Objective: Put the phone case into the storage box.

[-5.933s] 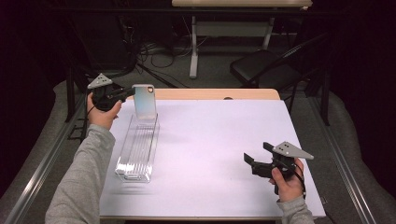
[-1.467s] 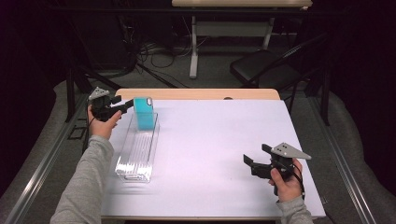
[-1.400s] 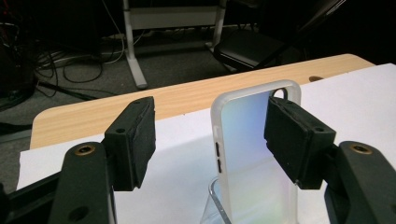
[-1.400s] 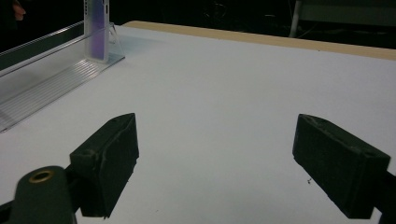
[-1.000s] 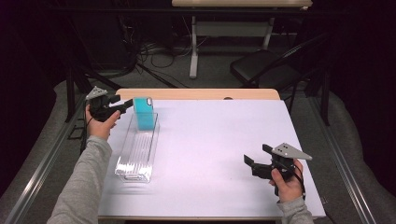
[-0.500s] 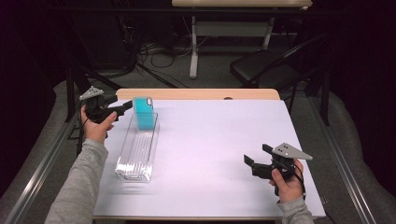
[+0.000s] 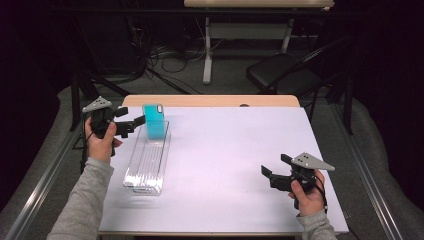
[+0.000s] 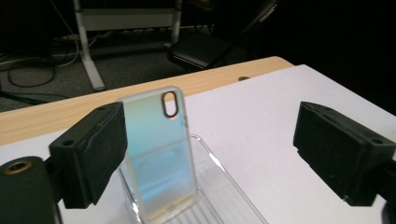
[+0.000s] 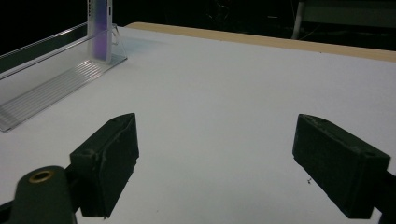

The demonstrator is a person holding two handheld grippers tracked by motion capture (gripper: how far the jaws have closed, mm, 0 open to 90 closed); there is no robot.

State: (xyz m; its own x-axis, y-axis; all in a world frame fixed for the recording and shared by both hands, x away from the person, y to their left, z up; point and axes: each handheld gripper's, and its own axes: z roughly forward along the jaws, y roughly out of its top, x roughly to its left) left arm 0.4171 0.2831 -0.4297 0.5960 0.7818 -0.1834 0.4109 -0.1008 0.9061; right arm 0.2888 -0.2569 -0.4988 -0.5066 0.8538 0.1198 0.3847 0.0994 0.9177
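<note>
High view: nearest the camera the person's two grey sleeves are cut off by the bottom edge; the right hand point(image 7: 306, 192) grips the right gripper point(image 7: 270, 172) low over the white table point(image 7: 225, 160), near its right front corner, pointing left with its jaws spread wide and nothing between them. Across the table, the left hand point(image 7: 100, 142) holds the left gripper point(image 7: 137, 121) raised at the table's left edge, pointing right toward the phone case point(image 7: 155, 121); its jaws have just been opening and now stand wide, with the tips just beside the case.

In the left gripper view the case stands upright in the far end of the clear tray point(image 8: 224, 196), between the two pads but apart from both; part of its left edge is hidden behind the left pad, and its foot is blurred by the tray's ribbed plastic. It looks teal from above and iridescent close up, with an oval camera cut-out near the top; no brand or writing can be read on it.

Beyond the table, a folding chair point(image 7: 285, 75) and floor cables point(image 7: 150, 55) sink into darkness and are hard to make out.
</note>
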